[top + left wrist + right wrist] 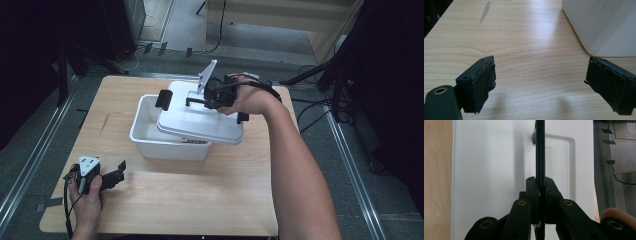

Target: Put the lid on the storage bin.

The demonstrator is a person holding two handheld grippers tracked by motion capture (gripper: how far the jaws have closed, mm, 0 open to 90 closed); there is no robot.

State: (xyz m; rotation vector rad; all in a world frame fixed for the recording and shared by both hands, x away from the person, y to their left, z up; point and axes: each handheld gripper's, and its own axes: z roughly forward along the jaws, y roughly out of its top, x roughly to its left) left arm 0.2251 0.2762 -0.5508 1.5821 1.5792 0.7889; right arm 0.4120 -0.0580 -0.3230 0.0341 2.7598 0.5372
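White lid (200, 122) with black handle (196, 100) sits skewed on bin (150, 137).

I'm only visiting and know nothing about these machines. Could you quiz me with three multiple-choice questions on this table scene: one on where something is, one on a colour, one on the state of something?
1. Where does the lid lie?
A. Flat on the floor
B. Askew over the bin, overhanging its right side
C. Under the left claw

2. What colour is the lid's handle?
A. Black
B. Red
C. Yellow

3. How do the left claw's jaws stand?
A. Shut on the lid
B. Shut on a cloth
C. Open, with bare table between them

Answers: 1 B, the high view shows the lid slanted across the bin, part of the inside uncovered. 2 A, the right claw grips a dark black bar on the white lid. 3 C, the left gripper view shows its pads far apart over wood.
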